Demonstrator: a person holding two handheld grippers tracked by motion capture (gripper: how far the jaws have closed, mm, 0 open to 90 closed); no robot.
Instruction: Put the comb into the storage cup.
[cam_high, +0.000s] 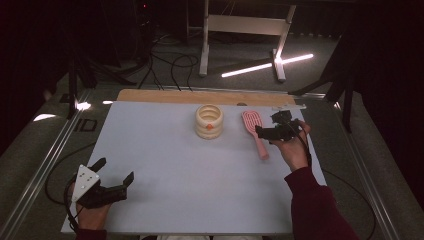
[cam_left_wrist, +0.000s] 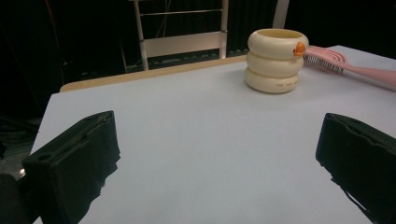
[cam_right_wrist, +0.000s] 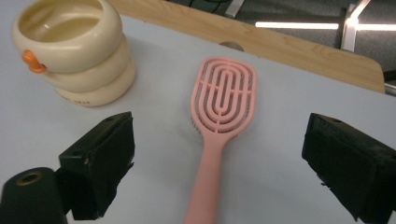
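At the table's (cam_high: 165, 165) near-left corner, about seven o'clock in the high view, a person's left hand (cam_high: 90, 216) holds the left gripper (cam_high: 116, 171) low over the pale surface, its two black fingers (cam_high: 99, 163) released and spread wide with nothing between them; the left gripper view shows the same wide gap, with bare table between the fingers (cam_left_wrist: 74, 158). Toward twelve o'clock from the table's middle stands a cream holder (cam_high: 209, 121) shaped like three stacked rings, upright and open at the top, with a small orange knob (cam_right_wrist: 31, 60) on its upper ring. Just to its right, at roughly one o'clock, a pink hairbrush (cam_high: 254, 131) lies flat on the table, its slotted oval head toward the far edge and its handle pointing back toward the person. The brush is near the holder but apart from it. Farther right, at about two o'clock, the right hand (cam_high: 294, 150), in a dark red sleeve (cam_high: 315, 205), brings the right gripper (cam_high: 263, 133) in over the brush from the side. In the right gripper view its fingers (cam_right_wrist: 100, 158) are released, standing well apart on either side of the brush handle (cam_right_wrist: 205, 186) without touching it. A wooden strip (cam_high: 200, 96) runs along the table's far edge.
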